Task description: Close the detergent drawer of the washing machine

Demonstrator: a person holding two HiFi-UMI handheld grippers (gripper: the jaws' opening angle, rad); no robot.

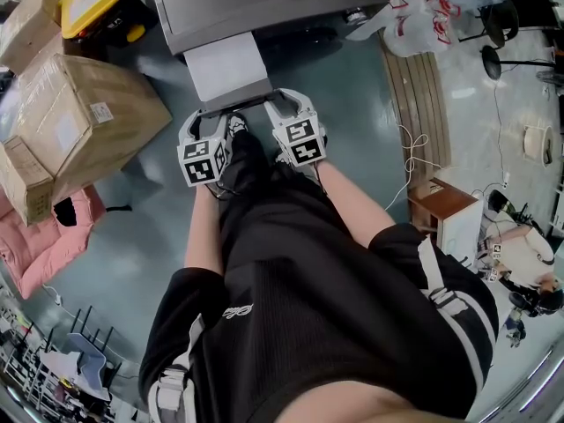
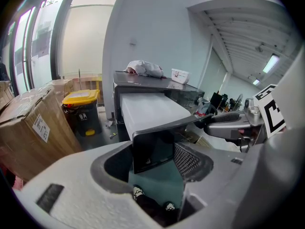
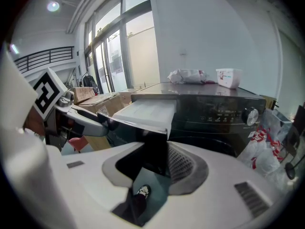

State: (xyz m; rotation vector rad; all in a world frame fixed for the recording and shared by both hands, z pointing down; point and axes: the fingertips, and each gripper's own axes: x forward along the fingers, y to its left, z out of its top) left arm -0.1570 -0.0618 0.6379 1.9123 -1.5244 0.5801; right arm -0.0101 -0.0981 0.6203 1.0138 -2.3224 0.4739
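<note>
Head view looks steeply down on the washing machine [image 1: 256, 3] at the top edge. Its detergent drawer [image 1: 225, 64] is pulled far out toward the person, white tray exposed and dark front panel [image 1: 231, 104] nearest. The left tongs [image 1: 216, 120] and right tongs [image 1: 286, 104] sit side by side at that panel, one toward each end. Each has its jaws apart and clamped on nothing. The tips look to be against the panel face, though contact cannot be confirmed.

The person's black shorts [image 1: 300, 280] fill the view below the tongs. Cardboard boxes [image 1: 79, 113] crowd the floor just left of the drawer, with a yellow-lidded bin [image 1: 92, 3] beyond them and a pink bundle [image 1: 44, 245] nearer. Plastic bags [image 1: 414, 16] lie to the right of the machine. A small wooden box [image 1: 441, 203] and a loose cable [image 1: 410, 161] show in this view alone.

Only the gripper views take in the machine's top, where a crumpled bundle [image 3: 188, 75] and a white tub [image 3: 228, 78] rest. The right gripper view adds the control dial [image 3: 251, 116]. The left gripper view shows the bin standing close beside the machine.
</note>
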